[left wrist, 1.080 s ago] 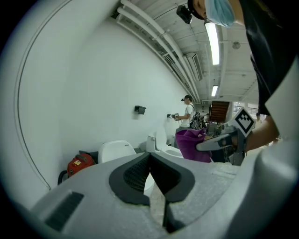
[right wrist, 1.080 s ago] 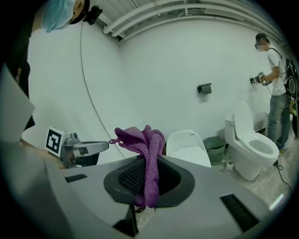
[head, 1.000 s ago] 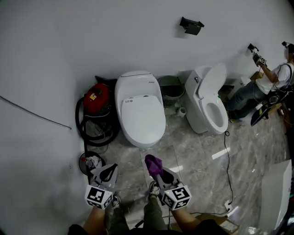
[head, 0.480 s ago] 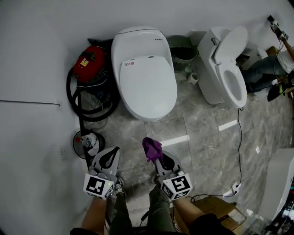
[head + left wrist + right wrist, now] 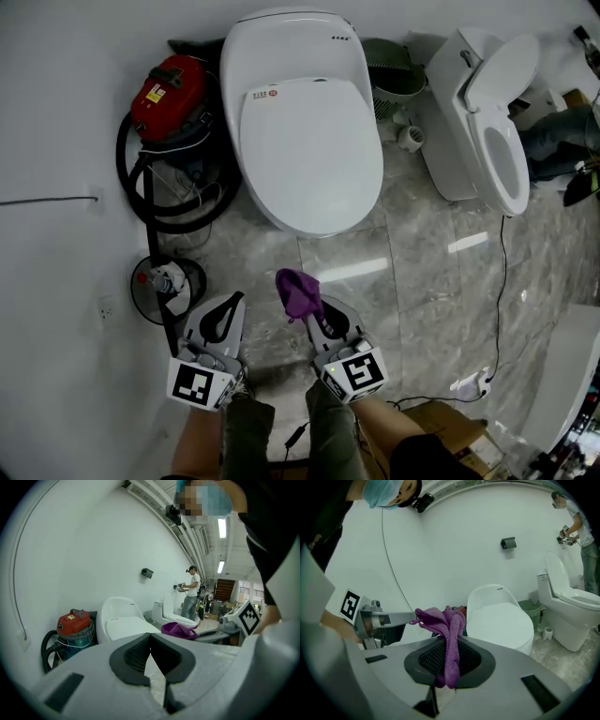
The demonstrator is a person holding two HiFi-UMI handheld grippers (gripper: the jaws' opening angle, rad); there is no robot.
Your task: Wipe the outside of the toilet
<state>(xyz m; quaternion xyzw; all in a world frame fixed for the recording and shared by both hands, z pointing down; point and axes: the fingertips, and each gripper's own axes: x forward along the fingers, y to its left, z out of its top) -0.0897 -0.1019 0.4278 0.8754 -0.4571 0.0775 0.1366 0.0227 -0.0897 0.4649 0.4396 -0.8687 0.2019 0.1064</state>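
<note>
A white toilet [image 5: 305,141] with its lid down stands on the floor ahead of both grippers, well beyond them. My right gripper [image 5: 305,305] is shut on a purple cloth [image 5: 296,291], which sticks up out of its jaws; in the right gripper view the cloth [image 5: 447,630] hangs in folds between the black pads, with the toilet [image 5: 499,616] past it. My left gripper [image 5: 232,302] is beside it on the left, shut with nothing in it. In the left gripper view the jaws meet in front of the toilet [image 5: 123,620].
A red vacuum cleaner [image 5: 164,89] with a black hose stands left of the toilet against the wall. To the right is a second toilet [image 5: 492,122] with its lid up, and between them a green basket [image 5: 389,66]. A cable [image 5: 502,309] runs over the marble floor. A person [image 5: 581,531] works far right.
The toilet has grown larger and shifted up in the head view as the view came closer. Both grippers keep their places low in the view, the cloth still held.
</note>
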